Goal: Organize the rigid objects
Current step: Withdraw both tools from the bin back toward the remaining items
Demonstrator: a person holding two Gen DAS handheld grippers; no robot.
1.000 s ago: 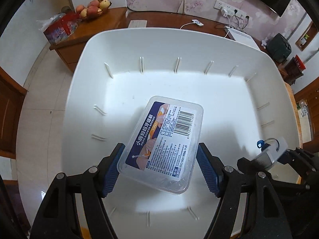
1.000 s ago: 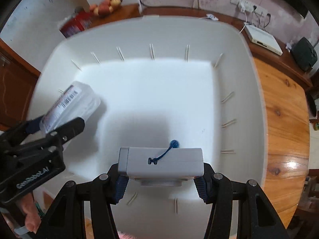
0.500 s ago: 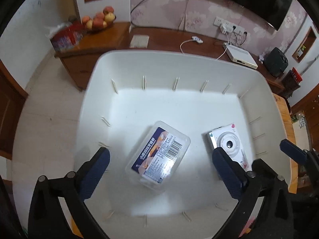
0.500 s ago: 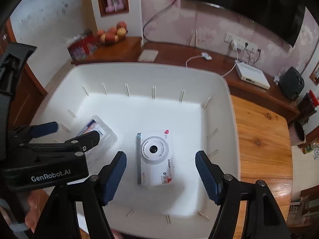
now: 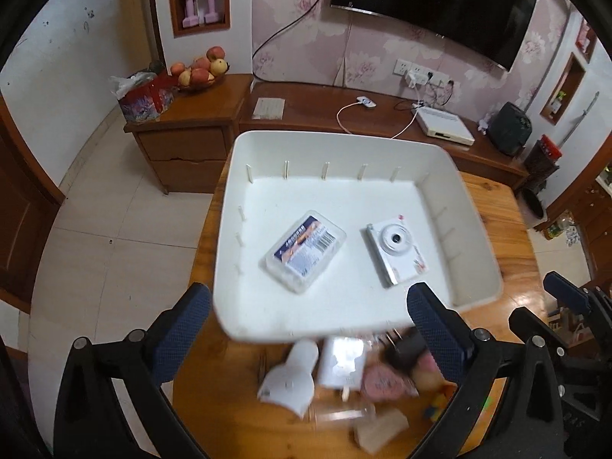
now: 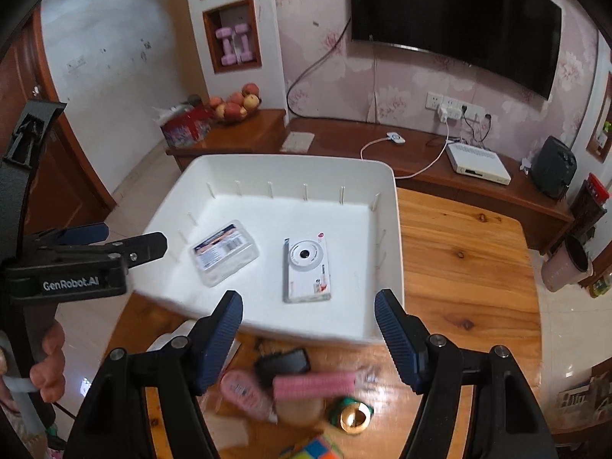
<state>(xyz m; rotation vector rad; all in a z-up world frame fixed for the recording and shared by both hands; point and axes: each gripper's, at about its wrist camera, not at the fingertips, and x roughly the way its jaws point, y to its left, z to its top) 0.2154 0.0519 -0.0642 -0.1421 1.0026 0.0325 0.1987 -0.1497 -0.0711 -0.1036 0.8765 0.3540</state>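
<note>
Both my grippers, left and right, have jaws spread and empty above the white bin, clear box and camera lying inside.

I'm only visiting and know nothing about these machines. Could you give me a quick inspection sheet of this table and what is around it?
Surface: wooden table, bare at right.
Job's things: clear labelled box and white camera lie apart in the white bin.
Clutter: blurred small items in front of the bin.
Grippers: left gripper and right gripper open, holding nothing.
Cables: white cable on the sideboard.
Surroundings: wall television, fruit bowl.
</note>
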